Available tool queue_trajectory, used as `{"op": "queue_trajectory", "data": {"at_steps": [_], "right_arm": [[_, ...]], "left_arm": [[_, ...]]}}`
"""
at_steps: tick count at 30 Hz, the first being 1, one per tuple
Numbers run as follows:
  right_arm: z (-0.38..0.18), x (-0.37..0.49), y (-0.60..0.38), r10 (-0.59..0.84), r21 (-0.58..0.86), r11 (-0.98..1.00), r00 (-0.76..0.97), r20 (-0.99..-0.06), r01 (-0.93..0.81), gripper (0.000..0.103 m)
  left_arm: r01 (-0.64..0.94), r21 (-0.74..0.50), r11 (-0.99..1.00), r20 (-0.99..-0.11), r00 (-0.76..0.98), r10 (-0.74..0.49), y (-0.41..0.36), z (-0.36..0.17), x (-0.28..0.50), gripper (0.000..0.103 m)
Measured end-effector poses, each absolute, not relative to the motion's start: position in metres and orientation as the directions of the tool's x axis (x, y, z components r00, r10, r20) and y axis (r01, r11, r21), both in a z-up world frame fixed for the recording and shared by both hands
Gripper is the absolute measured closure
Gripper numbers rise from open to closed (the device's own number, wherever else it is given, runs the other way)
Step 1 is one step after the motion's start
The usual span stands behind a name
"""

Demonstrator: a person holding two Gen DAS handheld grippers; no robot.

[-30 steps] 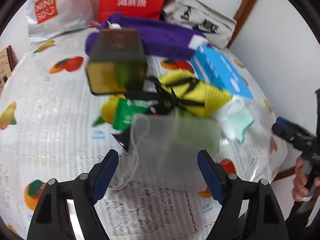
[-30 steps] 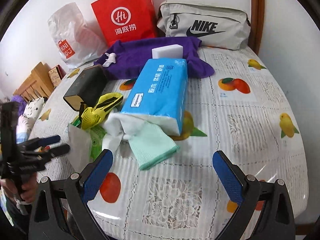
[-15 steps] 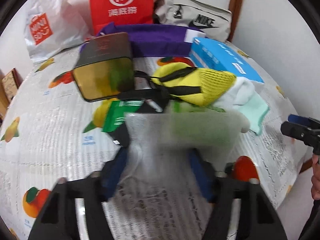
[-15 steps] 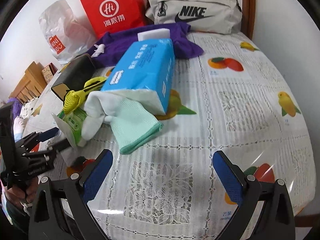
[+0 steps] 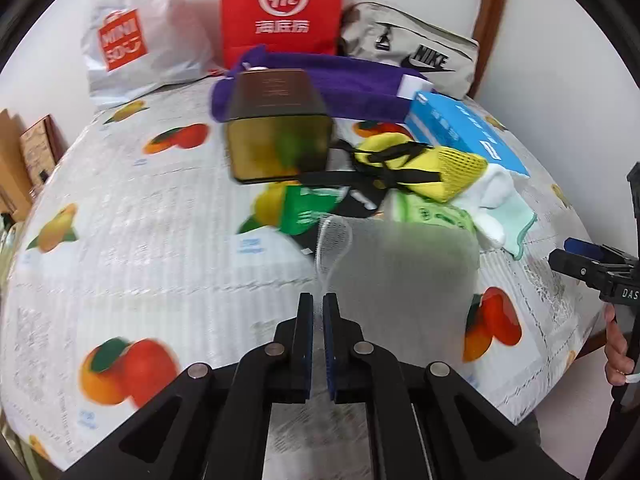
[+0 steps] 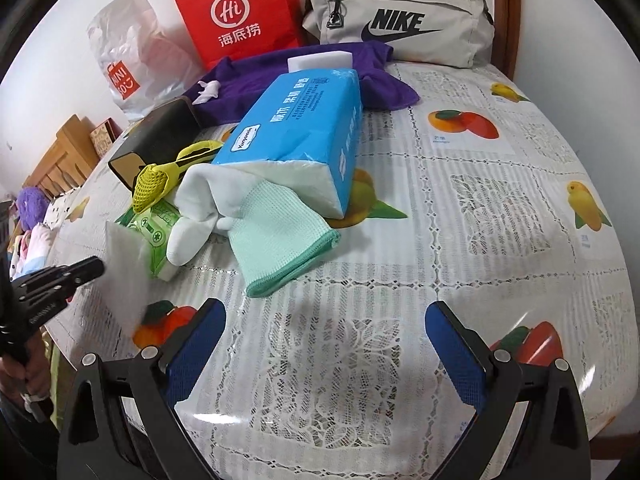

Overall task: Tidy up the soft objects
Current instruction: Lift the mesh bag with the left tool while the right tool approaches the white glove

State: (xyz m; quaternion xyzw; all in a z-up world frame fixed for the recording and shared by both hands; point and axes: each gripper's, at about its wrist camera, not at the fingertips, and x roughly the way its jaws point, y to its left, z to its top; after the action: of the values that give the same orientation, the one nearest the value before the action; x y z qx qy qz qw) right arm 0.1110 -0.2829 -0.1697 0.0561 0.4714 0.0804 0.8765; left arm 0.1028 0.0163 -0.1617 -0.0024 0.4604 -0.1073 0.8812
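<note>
**Mesh pouch pinched at its near left edge**

The left gripper has just been closed, and the white mesh pouch is clamped at its near left corner; the pouch spreads rightward on the tablecloth, before the green packet. The right gripper is held apart, empty, near the mint cloth.

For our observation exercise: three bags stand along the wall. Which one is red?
The paper carrier bag in the middle, red with a white circle logo; the plastic bag is white, the Nike pouch grey.
</note>
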Motion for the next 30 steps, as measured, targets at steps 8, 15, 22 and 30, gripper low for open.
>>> {"op": "queue_trajectory", "data": {"at_steps": [8, 15, 22, 30], "right_arm": [[-0.172, 0.111, -0.281, 0.212, 0.191, 0.977, 0.532, -0.82, -0.093, 0.003], [-0.173, 0.11, -0.278, 0.217, 0.19, 0.976, 0.528, -0.821, -0.105, 0.003], [-0.177, 0.113, -0.277, 0.218, 0.187, 0.976, 0.523, -0.824, -0.112, 0.003], [-0.178, 0.124, -0.266, 0.211, 0.139, 0.975, 0.53, -0.821, -0.174, 0.003]], "left_arm": [[0.208, -0.202, 0.957, -0.773, 0.566, -0.286, 0.019, -0.156, 0.099, 0.019], [0.303, -0.13, 0.944, -0.779, 0.558, -0.287, -0.025, -0.167, 0.099, 0.019], [0.299, -0.022, 0.954, -0.799, 0.568, -0.196, -0.04, -0.184, 0.099, 0.016], [0.28, -0.016, 0.96, -0.776, 0.602, -0.189, -0.021, -0.181, 0.102, 0.065]]}}
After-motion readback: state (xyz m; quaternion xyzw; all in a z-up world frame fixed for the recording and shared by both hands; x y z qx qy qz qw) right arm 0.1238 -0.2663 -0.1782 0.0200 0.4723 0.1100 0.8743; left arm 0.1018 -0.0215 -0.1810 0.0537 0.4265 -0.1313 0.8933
